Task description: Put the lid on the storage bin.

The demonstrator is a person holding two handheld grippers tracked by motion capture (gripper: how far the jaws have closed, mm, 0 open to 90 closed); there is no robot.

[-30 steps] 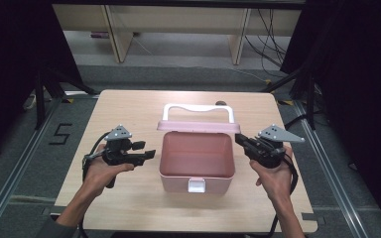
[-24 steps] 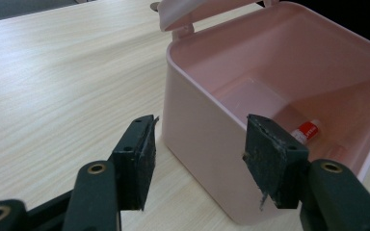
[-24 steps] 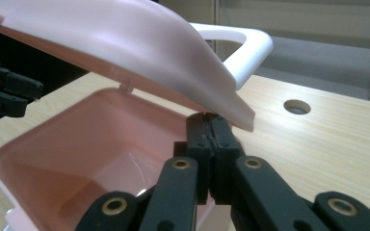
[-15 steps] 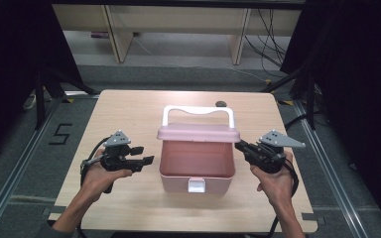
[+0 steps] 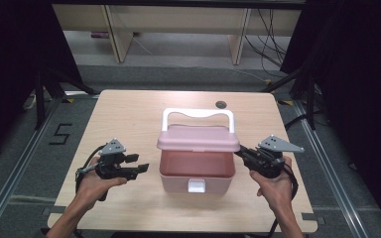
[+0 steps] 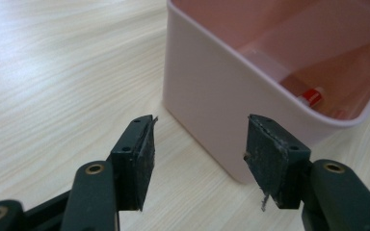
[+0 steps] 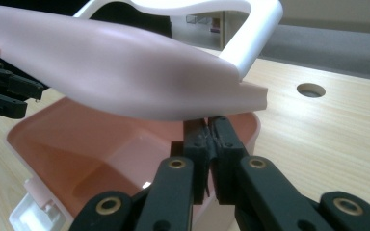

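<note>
Propping the lid (image 5: 199, 138) at the box's (image 5: 197, 182) 3 o'clock, the clenched right gripper (image 5: 242, 153) is lifting. Left gripper (image 5: 140, 164) is idling released at 9 o'clock; raising slowly avoids slipping.

A pale pink plastic box (image 5: 195, 173) with a white handle (image 5: 198, 115) sits on a light wood-grain table (image 5: 129, 114), flanked by black grippers.
</note>
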